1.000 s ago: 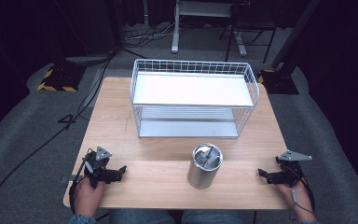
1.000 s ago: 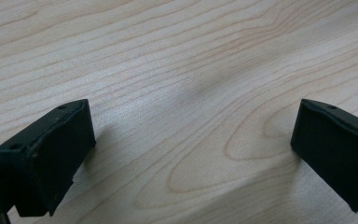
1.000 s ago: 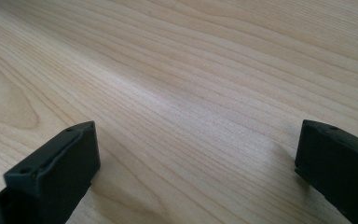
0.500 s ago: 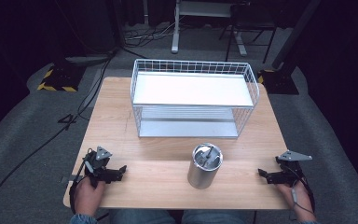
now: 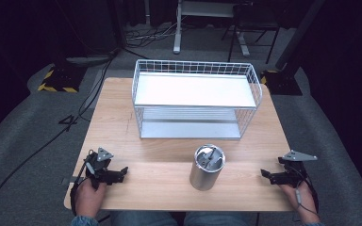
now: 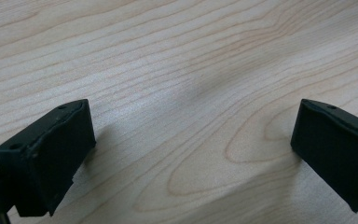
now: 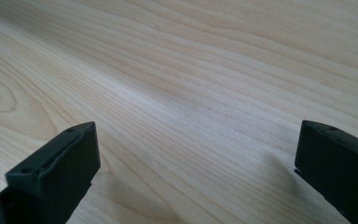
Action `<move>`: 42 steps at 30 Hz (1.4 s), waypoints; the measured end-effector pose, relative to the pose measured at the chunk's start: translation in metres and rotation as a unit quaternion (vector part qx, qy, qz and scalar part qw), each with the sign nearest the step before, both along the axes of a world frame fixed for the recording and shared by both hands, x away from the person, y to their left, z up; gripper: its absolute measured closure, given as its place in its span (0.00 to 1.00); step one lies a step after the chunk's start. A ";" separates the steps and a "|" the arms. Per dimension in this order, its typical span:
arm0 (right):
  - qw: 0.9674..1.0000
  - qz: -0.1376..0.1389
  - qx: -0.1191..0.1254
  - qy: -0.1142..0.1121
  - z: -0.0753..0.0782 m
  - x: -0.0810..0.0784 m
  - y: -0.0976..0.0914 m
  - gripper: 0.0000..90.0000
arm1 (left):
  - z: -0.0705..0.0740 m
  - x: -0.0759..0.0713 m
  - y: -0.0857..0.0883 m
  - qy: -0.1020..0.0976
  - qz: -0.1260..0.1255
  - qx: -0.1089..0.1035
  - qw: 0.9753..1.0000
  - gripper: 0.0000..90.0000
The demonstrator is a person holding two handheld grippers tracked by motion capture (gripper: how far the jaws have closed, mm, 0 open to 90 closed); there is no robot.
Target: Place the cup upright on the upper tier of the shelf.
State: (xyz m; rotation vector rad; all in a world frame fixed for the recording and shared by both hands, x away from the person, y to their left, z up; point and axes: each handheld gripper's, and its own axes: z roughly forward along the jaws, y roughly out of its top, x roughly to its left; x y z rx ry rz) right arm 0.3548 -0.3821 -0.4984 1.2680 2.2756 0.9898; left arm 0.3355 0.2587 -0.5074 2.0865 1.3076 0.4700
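A metal canister [image 5: 208, 166] with utensils inside stands near the front middle of the wooden table [image 5: 169, 155]. Behind it sits a white wire rack [image 5: 195, 96] with a white top shelf. My left gripper [image 5: 122, 172] rests at the table's front left, held by a hand, jaws pointing right toward the canister. My right gripper [image 5: 264, 173] rests at the front right, pointing left. In the left gripper view my left gripper [image 6: 193, 140] stands open over bare wood. In the right gripper view my right gripper [image 7: 196, 163] is open too, with nothing between its jaws.
Grey carpet surrounds the table. A cable [image 5: 42, 146] runs across the floor at the left. Desk legs [image 5: 176, 28] and a yellow-black striped base [image 5: 52, 77] stand beyond the table's far edge. Bare wood lies between each gripper and the canister.
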 end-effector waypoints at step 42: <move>0.992 0.094 0.055 -0.063 0.087 -0.035 0.078 0.00 | 0.000 0.000 0.000 0.000 0.001 0.000 1.000 0.00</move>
